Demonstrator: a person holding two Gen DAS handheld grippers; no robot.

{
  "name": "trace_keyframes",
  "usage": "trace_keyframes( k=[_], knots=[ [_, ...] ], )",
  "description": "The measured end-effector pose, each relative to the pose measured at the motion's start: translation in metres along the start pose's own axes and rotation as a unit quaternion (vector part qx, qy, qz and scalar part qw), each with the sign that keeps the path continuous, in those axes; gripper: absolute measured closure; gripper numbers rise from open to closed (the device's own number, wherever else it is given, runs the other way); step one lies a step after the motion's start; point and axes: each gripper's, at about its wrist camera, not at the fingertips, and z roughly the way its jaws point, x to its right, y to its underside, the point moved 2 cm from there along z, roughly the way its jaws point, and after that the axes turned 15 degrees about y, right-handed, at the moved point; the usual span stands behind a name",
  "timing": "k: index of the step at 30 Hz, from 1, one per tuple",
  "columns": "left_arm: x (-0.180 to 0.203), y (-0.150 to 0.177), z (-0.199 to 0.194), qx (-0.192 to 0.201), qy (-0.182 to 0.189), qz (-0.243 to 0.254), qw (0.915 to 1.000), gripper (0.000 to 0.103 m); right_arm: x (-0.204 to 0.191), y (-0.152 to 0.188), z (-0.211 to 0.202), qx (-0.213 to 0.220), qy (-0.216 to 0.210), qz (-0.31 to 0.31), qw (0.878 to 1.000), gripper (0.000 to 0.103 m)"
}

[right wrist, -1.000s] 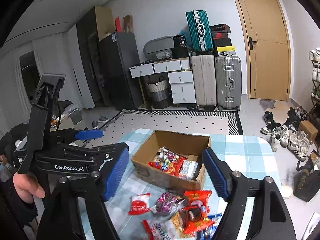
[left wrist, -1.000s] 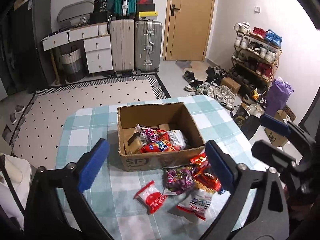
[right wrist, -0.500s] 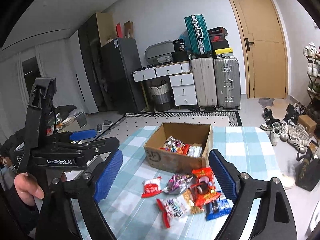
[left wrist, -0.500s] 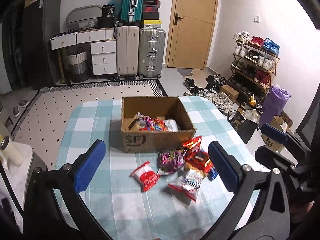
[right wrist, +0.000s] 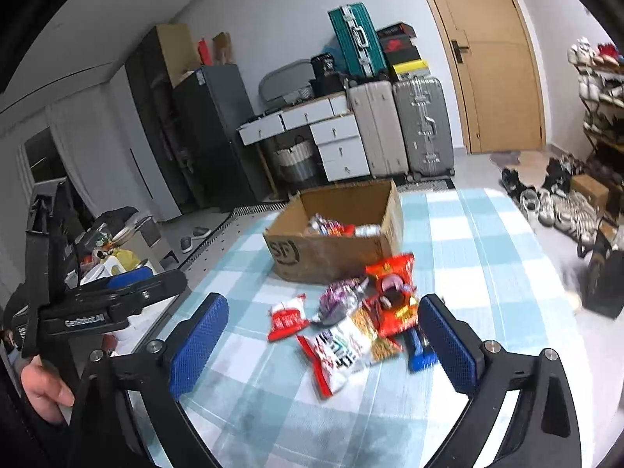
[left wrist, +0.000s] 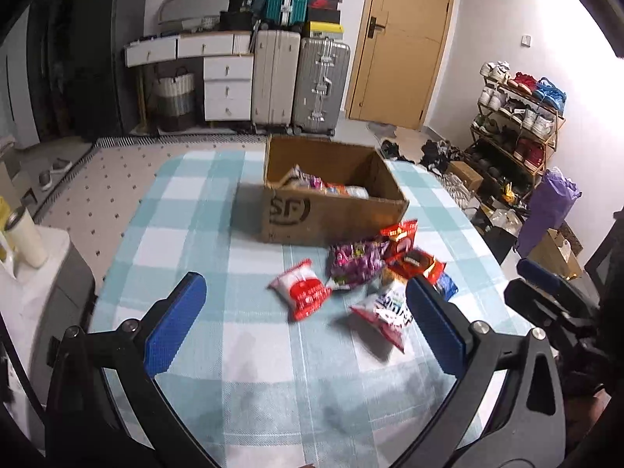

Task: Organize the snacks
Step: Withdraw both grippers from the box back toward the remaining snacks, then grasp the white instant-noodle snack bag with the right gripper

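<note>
A brown cardboard box (left wrist: 331, 210) (right wrist: 335, 251) with several snack packs inside stands on the teal checked table (left wrist: 195, 234) (right wrist: 487, 257). In front of it lie loose packs: a red-and-white pack (left wrist: 302, 288) (right wrist: 284, 318), a purple pack (left wrist: 353, 261) (right wrist: 339, 300), red packs (left wrist: 401, 236) (right wrist: 392, 292), a white-and-red pack (left wrist: 384, 314) (right wrist: 337, 355) and a small blue pack (right wrist: 419, 351). My left gripper (left wrist: 306, 331) is open and empty, above the near table. My right gripper (right wrist: 323, 347) is open and empty, over the loose packs.
The right gripper shows at the right edge of the left wrist view (left wrist: 553, 300); the left one shows at the left of the right wrist view (right wrist: 101, 304). Beyond the table are suitcases (left wrist: 304, 82), white drawers (left wrist: 228, 85), a door (left wrist: 401, 43) and a shoe rack (left wrist: 514, 124).
Both grippers have pulled back from the box and lowered toward the table; the box and packs now sit farther ahead. Both stay open and empty.
</note>
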Motion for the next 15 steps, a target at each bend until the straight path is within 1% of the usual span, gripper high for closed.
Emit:
trace_keyframes(
  k=[2,4,12,15],
  knots=[
    [-0.006,0.006,0.008,-0.007,0.003,-0.014,0.9999,0.001,0.004,0.008,0.009,-0.012,0.003,0.007,1.000,0.003],
    [-0.010,0.011,0.016,-0.015,-0.003,-0.025,0.9996,0.001,0.006,0.013,0.017,-0.022,0.004,0.011,1.000,0.003],
    [-0.020,0.030,0.049,-0.037,-0.001,-0.037,0.9986,0.001,0.014,0.036,0.049,-0.053,0.007,0.018,0.998,0.003],
    [-0.022,0.035,0.053,-0.042,-0.003,-0.039,0.9983,0.001,0.017,0.044,0.062,-0.065,0.012,0.022,0.998,0.003]
  ],
)
